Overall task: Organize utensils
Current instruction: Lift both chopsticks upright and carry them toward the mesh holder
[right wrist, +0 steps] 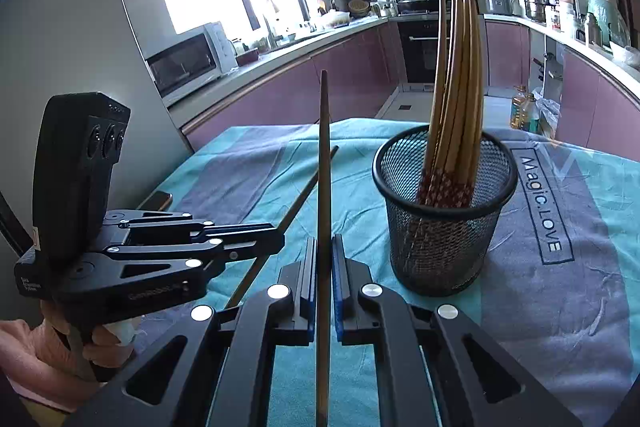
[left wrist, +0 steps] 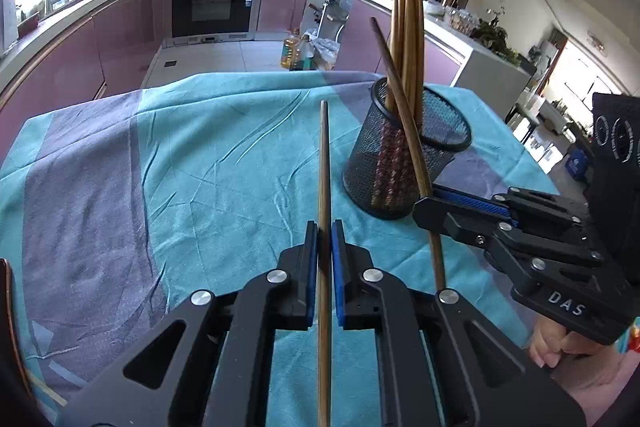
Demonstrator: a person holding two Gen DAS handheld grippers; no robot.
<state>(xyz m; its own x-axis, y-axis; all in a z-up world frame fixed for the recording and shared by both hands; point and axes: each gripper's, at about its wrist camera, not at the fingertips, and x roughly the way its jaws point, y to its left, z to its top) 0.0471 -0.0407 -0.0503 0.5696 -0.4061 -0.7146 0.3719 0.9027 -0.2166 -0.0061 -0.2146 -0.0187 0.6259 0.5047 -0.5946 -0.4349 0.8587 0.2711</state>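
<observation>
A black mesh cup (left wrist: pixel 404 155) stands on the cloth and holds several wooden chopsticks (left wrist: pixel 404 27); it also shows in the right wrist view (right wrist: pixel 440 211) with its chopsticks (right wrist: pixel 460 75). My left gripper (left wrist: pixel 325 227) is shut on one chopstick (left wrist: pixel 324 163) that points forward, left of the cup. It shows in the right wrist view (right wrist: pixel 280 239) at the left. My right gripper (right wrist: pixel 325 243) is shut on another chopstick (right wrist: pixel 324 147), left of the cup. In the left wrist view it (left wrist: pixel 424 205) holds its chopstick (left wrist: pixel 400 99) slanted in front of the cup.
A teal and grey cloth (left wrist: pixel 200 155) covers the table, with "Magic.LOVE" printed on it (right wrist: pixel 540 203). A dark flat object (right wrist: pixel 158 201) lies at the table's left edge. Kitchen counters, an oven (left wrist: pixel 214 3) and a microwave (right wrist: pixel 188 61) stand beyond.
</observation>
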